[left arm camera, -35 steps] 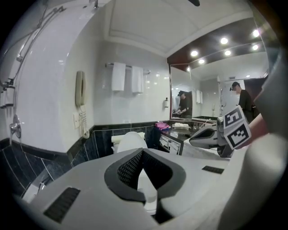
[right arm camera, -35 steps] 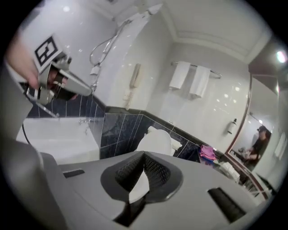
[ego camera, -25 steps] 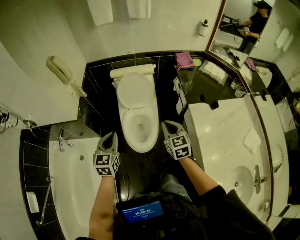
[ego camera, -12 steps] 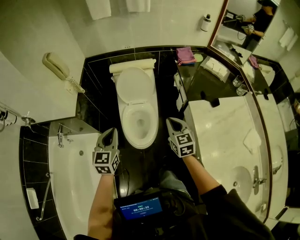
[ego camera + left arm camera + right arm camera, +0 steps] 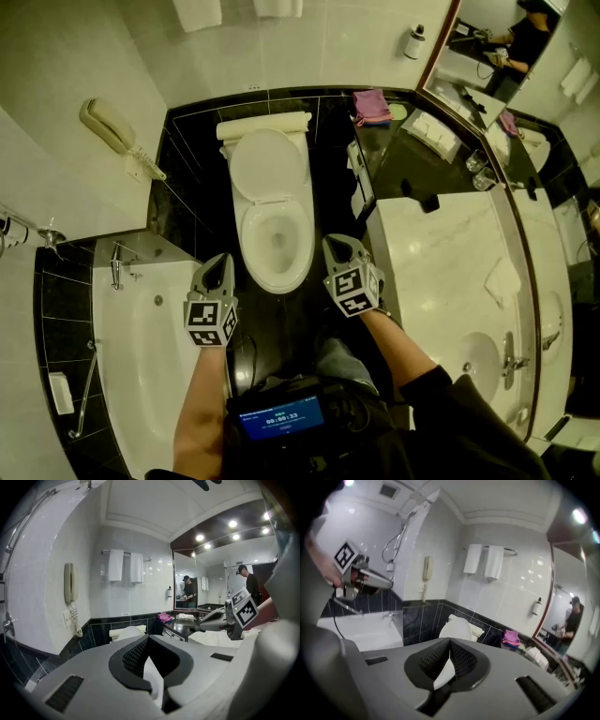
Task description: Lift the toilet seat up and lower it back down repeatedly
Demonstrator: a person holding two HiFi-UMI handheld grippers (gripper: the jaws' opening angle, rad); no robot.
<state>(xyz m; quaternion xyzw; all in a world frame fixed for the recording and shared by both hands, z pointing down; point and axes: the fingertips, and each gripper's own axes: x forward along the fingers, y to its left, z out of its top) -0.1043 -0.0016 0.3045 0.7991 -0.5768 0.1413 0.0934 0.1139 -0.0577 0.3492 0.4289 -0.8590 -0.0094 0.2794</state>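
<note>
Toilet seat: the toilet seat (image 5: 277,283) looked to be lying down on the bowl, straight ahead of me, between the bathtub and the vanity. From above I could not be fully sure it was the seat ring and not the bare rim.
Lid: the lid (image 5: 267,164) stood upright against the tank (image 5: 264,125), out of the way.
Left tool: my left tool (image 5: 221,262) hung just beside the bowl's front left, apart from it, with its jaws together and nothing between them.
Right tool: my right tool (image 5: 337,247) hung near the bowl's front right, also clear of it, with its pads meeting at the tips and empty.
Step in hand: I judged this to be the approach before a lift, since neither tool touched the seat.
Next move: I thought one tool had to go in low to the seat's front edge, either hooking closed tips under the rim or parting the jaws to pinch it. It would then swing the seat up on its hinge toward the lid.
Care: the glossy seat could slip off closed tips, I reckoned.
Surroundings: the bathtub (image 5: 141,375) lay to my left and the pale table (image 5: 441,272) of the vanity to my right. A wall telephone (image 5: 103,127) hung above the tub.
</note>
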